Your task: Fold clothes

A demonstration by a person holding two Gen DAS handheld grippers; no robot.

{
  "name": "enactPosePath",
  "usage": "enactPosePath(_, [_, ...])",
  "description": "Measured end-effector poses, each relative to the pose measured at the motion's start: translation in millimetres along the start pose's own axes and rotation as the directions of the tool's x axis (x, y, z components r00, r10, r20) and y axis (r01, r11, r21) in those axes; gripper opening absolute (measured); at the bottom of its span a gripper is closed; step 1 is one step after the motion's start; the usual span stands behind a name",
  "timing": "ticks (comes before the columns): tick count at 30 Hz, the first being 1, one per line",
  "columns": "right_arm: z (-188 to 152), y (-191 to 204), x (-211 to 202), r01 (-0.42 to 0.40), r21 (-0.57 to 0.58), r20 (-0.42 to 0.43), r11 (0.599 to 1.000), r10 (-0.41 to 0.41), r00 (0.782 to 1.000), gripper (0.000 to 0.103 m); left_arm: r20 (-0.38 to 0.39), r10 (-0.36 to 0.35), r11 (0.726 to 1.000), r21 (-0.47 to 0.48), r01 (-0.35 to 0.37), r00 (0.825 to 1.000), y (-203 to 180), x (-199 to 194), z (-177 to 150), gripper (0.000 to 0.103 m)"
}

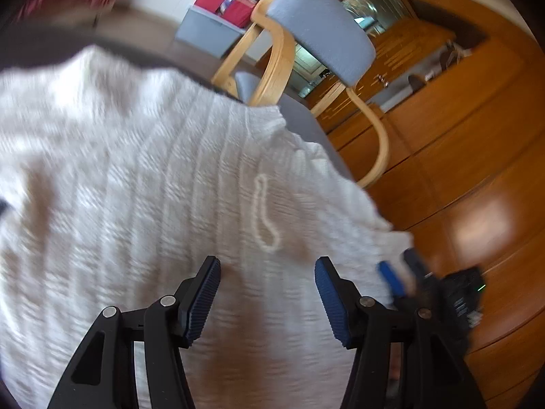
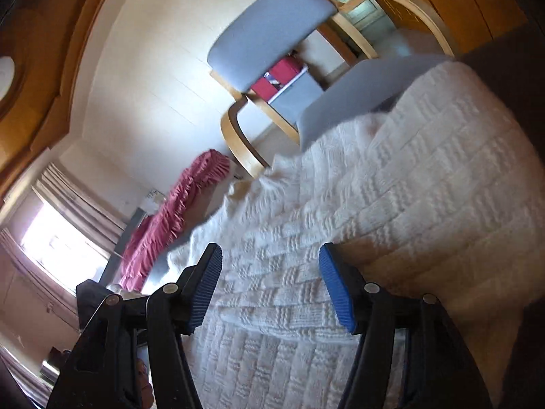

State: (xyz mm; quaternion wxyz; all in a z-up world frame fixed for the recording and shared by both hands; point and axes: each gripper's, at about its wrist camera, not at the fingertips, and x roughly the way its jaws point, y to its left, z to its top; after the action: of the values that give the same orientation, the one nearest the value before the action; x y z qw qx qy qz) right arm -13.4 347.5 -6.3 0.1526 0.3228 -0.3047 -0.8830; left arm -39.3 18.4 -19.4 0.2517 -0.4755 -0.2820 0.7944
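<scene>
A wood-floored room with honey-coloured panelled cabinets, a pale wall and a curtained bright window lies behind the work, both views smeared by motion. A bentwood armchair with grey-blue cushions stands just beyond the dark grey desk, whose edge shows past the cloth; farther back are a grey box holding a red one and a ruffled crimson cloth draped by the wall.

The white cable-knit sweater covers most of the desk in both views, spread fairly flat, with a loose loop of yarn on its surface. Whether it already carries a fold I cannot tell: the right view shows a ridge where one layer seems to lie over another, but blur leaves that uncertain.

The left gripper hangs above the knit, jaws parted wide, nothing between them. The right gripper is likewise spread and empty over the cloth's near part. In the left view the right gripper shows at the sweater's right edge, blurred.

I judge this a moment between grasps, fitting either a fold just laid down or a reach toward an edge. Any next grasp would call for pinching only the intended layer, since the open knit snags and stretches easily
</scene>
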Motion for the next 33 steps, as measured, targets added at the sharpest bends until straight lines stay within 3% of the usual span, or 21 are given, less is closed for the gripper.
enactPosePath(3, [4,-18,-10,-0.020,0.070,0.041,0.997,0.017,0.999,0.063,-0.018,-0.005,0.999,-0.054,0.004,1.000,-2,10,2,0.058])
enactPosePath(10, [1,-16,-8,-0.025,0.051,0.043,0.998,0.023,0.999,0.063,-0.004,0.072,0.997,-0.040,-0.072,0.997,-27,37,18,0.056])
enactPosePath(11, [0,-15,-9,-0.023,0.046,0.040,0.999,0.021,0.999,0.063,0.001,0.092,0.995,-0.033,-0.092,0.996,-30,40,20,0.049])
enactPosePath(14, [-1,-12,-9,-0.012,0.024,0.032,1.000,0.012,0.999,0.063,0.023,0.136,0.990,0.025,-0.137,0.990,-42,45,28,0.007])
enactPosePath(17, [1,-5,-21,0.019,-0.044,0.038,0.999,-0.018,0.999,0.061,0.090,0.158,0.978,0.123,-0.169,0.983,-55,36,36,0.007])
enactPosePath(19, [3,6,-32,0.074,-0.133,0.054,0.988,-0.067,0.996,0.027,0.158,0.173,0.964,0.177,-0.200,0.972,-61,25,42,0.007])
enactPosePath(20, [3,11,-37,0.083,-0.183,0.057,0.980,-0.073,0.996,0.023,0.187,0.179,0.957,0.193,-0.215,0.966,-61,19,45,0.007])
enactPosePath(22, [2,20,-47,0.088,-0.270,0.059,0.959,-0.074,0.995,0.022,0.215,0.198,0.951,0.196,-0.241,0.956,-56,10,50,0.007])
enactPosePath(26, [-13,24,-50,0.055,-0.410,-0.046,0.911,-0.082,0.996,0.022,0.220,0.197,0.961,0.152,-0.233,0.955,-37,7,59,0.007])
enactPosePath(29, [-24,19,-41,0.027,-0.433,-0.142,0.901,-0.097,0.985,0.022,0.226,0.186,0.969,0.122,-0.217,0.956,-27,5,62,0.007])
enactPosePath(33, [-19,-5,-40,0.112,-0.352,-0.146,0.929,-0.172,0.974,0.022,0.248,0.140,0.980,0.101,-0.169,0.959,-22,-6,64,0.007])
